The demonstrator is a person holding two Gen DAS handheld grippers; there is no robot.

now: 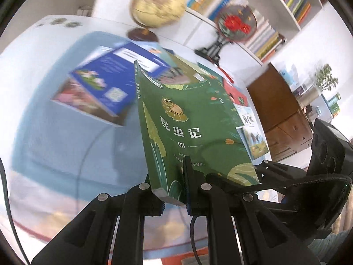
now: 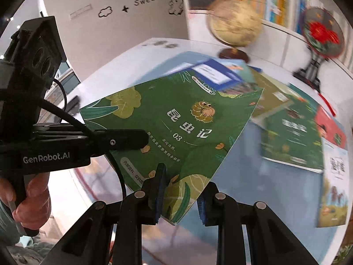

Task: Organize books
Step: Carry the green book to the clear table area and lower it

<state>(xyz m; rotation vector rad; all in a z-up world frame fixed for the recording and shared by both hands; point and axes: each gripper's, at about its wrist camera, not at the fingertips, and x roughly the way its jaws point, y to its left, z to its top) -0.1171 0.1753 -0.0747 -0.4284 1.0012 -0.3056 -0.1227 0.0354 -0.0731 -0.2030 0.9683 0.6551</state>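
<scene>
A green book marked 03 point(image 1: 189, 119) is held tilted in the air above the table. My left gripper point(image 1: 174, 181) is shut on its lower edge. In the right wrist view the same green book point(image 2: 176, 119) lies between my right gripper's point(image 2: 179, 190) fingers, which stand apart around its corner; the left gripper point(image 2: 123, 141) clamps its left edge. A blue book point(image 1: 106, 84) lies on the light blue mat point(image 1: 55, 132). Another green book point(image 2: 291, 132), a red book point(image 2: 328, 128) and a picture book point(image 2: 333, 187) lie to the right.
A globe point(image 2: 236, 22) and a round floral fan on a stand point(image 2: 322, 33) stand at the table's far side. White bookshelves point(image 1: 275, 11) full of books line the wall. A brown cabinet point(image 1: 278, 110) is to the right.
</scene>
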